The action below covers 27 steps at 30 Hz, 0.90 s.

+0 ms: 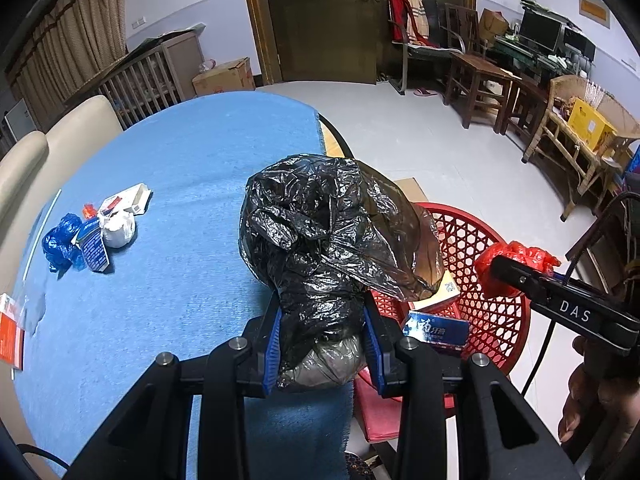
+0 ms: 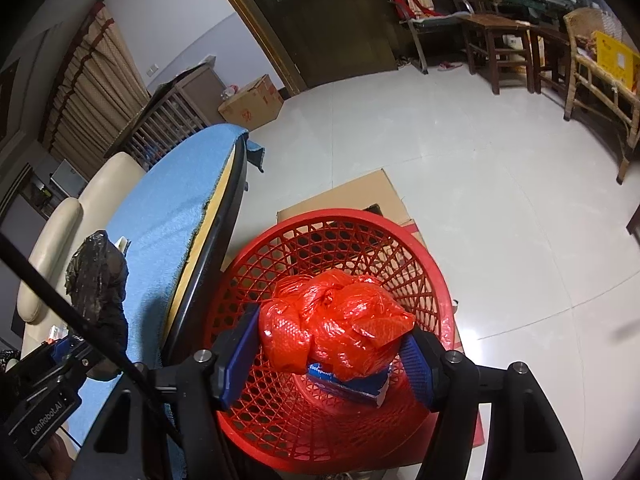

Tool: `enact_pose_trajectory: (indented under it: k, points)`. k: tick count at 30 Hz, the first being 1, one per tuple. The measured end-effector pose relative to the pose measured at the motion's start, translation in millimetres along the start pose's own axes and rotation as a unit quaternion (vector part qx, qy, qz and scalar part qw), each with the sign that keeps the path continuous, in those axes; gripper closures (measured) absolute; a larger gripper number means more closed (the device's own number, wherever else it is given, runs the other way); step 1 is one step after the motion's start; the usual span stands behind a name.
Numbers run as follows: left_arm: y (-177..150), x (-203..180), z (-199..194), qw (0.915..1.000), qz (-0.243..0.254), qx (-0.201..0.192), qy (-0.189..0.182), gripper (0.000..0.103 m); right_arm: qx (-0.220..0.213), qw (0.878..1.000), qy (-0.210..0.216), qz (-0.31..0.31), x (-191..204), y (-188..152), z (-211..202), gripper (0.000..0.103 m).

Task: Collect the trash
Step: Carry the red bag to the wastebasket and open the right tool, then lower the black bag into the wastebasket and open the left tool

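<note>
Black bag (image 1: 320, 240), crumpled thin film, likely light, soft and slippery: left gripper (image 1: 322, 344) fingers clenched on its bunched lower part, at the worktop (image 1: 168, 152) edge. Right gripper (image 2: 332, 356) fingers flank the knotted red bag (image 2: 332, 320) above the red basket (image 2: 432, 272); contact uncertain. Basket holds toothpaste boxes (image 2: 348, 384).

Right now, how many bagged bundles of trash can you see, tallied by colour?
Black bag, in the left gripper: 1
Red bag, in the right gripper: 1
Blue bag, on the table: 1
White bag, on the table: 1
Total: 4
</note>
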State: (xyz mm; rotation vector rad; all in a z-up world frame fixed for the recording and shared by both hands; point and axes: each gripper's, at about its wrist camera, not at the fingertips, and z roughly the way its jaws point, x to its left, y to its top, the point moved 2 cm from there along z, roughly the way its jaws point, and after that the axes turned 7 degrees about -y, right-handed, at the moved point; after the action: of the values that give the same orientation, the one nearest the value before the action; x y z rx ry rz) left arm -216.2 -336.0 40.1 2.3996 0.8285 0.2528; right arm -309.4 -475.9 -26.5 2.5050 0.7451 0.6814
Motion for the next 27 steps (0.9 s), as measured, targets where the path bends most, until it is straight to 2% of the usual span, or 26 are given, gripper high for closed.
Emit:
enact_pose_trajectory:
  k: [2, 4, 27]
  points:
    - [0.7, -1.3, 2.1, 1.0000, 0.000, 0.002, -0.001, 0.066, 0.005, 1.000, 0.008, 0.001, -0.2, 1.6, 2.8, 0.021]
    - [1.5, -2.1, 4.9, 1.0000, 0.000, 0.004, -0.002, 0.066, -0.002, 1.000, 0.006, 0.004, -2.6, 3.7, 1.6, 0.019]
    - [9.7, -50.6, 19.5, 0.9985, 0.043, 0.023, -0.025, 0.065, -0.068, 0.995, 0.012, 0.071, -50.3, 16.3, -65.0, 0.019]
